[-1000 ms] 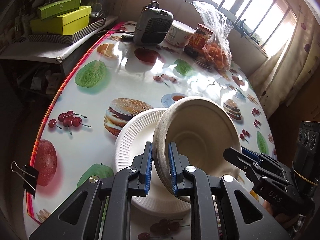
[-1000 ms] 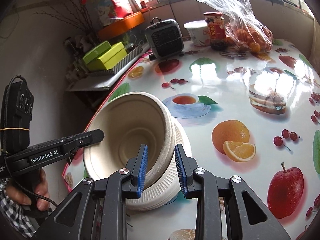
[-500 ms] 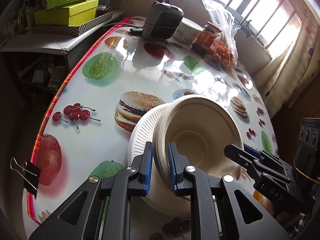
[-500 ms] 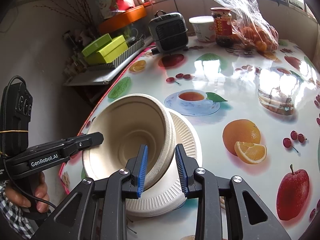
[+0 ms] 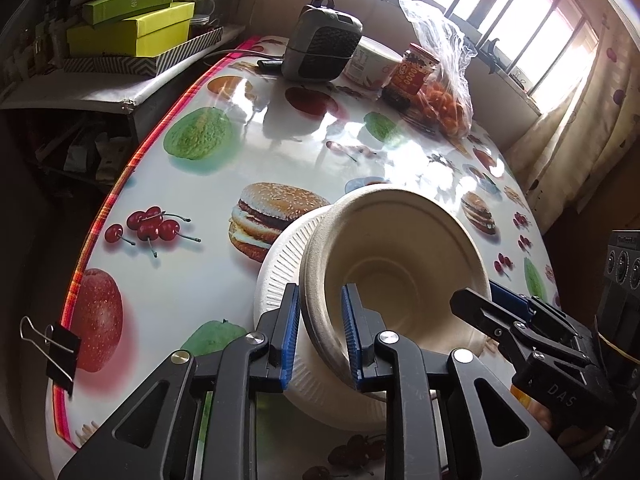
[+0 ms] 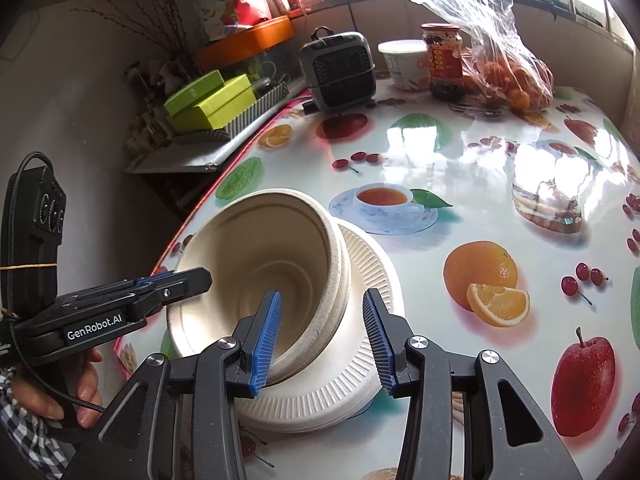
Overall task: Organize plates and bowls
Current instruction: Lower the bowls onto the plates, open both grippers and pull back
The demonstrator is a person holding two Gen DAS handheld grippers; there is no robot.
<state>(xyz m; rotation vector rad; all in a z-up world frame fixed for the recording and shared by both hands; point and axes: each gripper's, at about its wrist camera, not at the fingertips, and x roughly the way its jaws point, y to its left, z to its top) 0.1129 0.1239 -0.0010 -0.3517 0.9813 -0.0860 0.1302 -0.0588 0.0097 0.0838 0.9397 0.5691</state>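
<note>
A stack of beige pulp bowls (image 5: 400,248) (image 6: 260,248) sits tilted on a pile of white ribbed paper plates (image 5: 280,264) (image 6: 372,264) near the table's front edge. My left gripper (image 5: 320,292) straddles the bowls' left rim. Its jaws are opening and the blue pads stand just off the rim. My right gripper (image 6: 322,296) straddles the opposite rim, one pad inside the bowl and one outside. Its jaws are opening too, with a clear gap to the wall. Each gripper shows in the other's view: right gripper (image 5: 476,300), left gripper (image 6: 196,280).
At the table's far end stand a grey heater (image 5: 320,48) (image 6: 340,68), a white tub (image 6: 404,64), a red-labelled jar (image 5: 412,76) and a bag of oranges (image 5: 444,96). Green boxes (image 5: 132,28) lie on a side shelf. A binder clip (image 5: 60,348) grips the tablecloth's edge. A hand (image 6: 80,392) holds the left gripper.
Both grippers' jaws have widened around the bowl rim, the right one much more. The bowls have sunk lower onto the plates.
</note>
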